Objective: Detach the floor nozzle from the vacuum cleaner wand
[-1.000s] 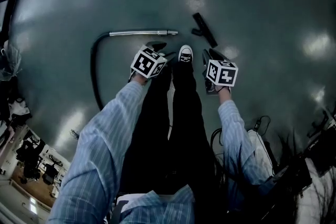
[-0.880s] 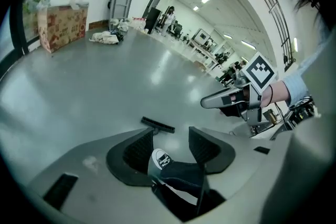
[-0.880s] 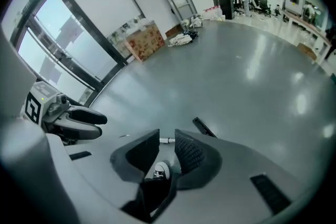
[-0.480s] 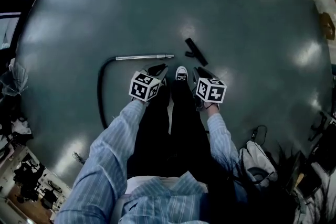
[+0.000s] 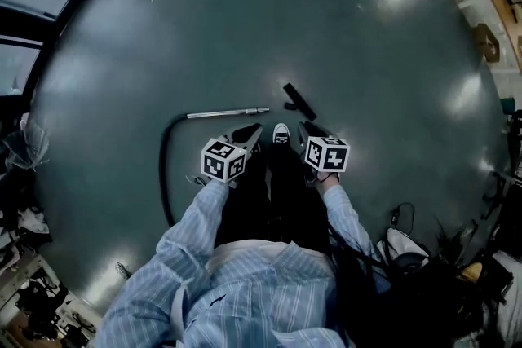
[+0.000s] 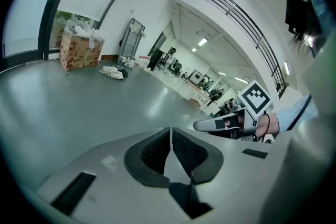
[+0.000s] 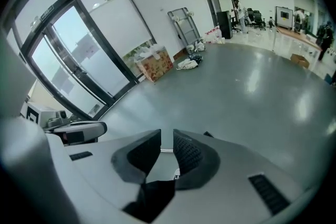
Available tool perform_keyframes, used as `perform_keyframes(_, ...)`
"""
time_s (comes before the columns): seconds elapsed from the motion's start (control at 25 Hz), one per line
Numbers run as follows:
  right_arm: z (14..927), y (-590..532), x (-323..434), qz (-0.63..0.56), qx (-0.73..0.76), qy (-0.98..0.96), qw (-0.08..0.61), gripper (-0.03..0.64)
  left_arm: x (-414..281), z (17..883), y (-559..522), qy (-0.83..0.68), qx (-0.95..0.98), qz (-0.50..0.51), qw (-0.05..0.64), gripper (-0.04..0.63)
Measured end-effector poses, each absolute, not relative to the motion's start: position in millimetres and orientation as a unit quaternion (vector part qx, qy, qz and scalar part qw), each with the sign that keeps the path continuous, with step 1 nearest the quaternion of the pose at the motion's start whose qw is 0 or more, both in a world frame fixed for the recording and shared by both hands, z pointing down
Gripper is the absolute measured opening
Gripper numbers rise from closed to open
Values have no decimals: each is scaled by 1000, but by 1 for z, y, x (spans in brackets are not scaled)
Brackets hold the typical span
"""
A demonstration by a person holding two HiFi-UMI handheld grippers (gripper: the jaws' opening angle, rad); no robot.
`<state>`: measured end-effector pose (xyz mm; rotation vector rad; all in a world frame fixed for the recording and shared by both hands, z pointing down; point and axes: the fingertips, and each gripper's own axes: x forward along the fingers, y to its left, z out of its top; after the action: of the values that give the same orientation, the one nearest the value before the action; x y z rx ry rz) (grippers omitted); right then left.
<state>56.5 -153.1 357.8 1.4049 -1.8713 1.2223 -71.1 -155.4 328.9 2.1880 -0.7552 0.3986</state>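
Lifted higher off the floor [image 5: 245, 28] than a second ago: stiff metal wand [image 5: 224, 113] leftmost, left claw [image 5: 247, 132] just closed pad-to-pad on nothing, floor nozzle [image 5: 299, 101] apart beyond the wand's tip, probably light rigid plastic best pinched at its neck, right claw [image 5: 309, 127] just narrowed, empty.

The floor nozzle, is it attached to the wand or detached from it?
Detached. The floor nozzle lies on the floor apart from the wand; a gap shows between the wand's end and it.
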Motion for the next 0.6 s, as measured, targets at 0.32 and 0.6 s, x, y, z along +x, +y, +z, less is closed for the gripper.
perform_keyframes(0.32, 304, -108, 29, 429, 520, -702, 229, 77, -100, 296, -116, -308, 873, 144, 350, 20)
perform_keyframes(0.6, 283, -83, 25, 402, 513, -720, 240, 77, -97, 275, -77, -284, 888, 157, 325, 20)
